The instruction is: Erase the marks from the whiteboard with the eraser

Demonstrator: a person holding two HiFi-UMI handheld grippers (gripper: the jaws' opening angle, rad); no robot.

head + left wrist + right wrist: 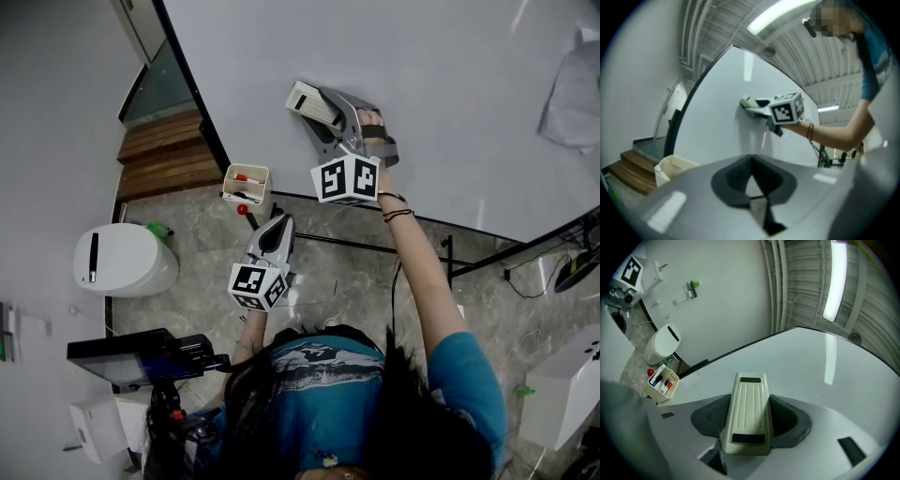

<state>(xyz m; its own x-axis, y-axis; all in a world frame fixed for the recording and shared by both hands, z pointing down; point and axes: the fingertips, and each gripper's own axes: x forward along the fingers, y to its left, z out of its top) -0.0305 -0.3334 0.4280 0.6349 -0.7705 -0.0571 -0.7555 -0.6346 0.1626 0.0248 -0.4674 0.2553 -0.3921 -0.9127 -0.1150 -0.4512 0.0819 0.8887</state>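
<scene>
- Where the person's blue shirt [328, 375] ends, the left arm holds out the left gripper [275, 232], a grey tool with a black-and-white patterned cube [258, 284] on it.
- Its two dark jaws are pressed together, and nothing is between them. It hangs in the air over the grey stone floor [356, 272], away from the board.
- To its left, a round white bin-like thing [122, 258] stands on the floor.
- Just past the left gripper, a small cream box of coloured marker pens [247, 183] sits at the edge of the board. A little red round thing [242, 209] is just beside it.
- Farther on, the right hand [373, 131] holds the right gripper [323, 111] up at the big white whiteboard [431, 66].
- The right gripper's jaws are squeezed on a long cream plastic eraser with ridges on its back [749, 404]. One dark pad is on each side of it.
- The eraser's front end seems to touch the whiteboard, but the angle makes it hard to be sure. In the head view it is up and to the right of the pen box.
- Beyond the board's left edge are brown wooden steps [161, 150].
</scene>
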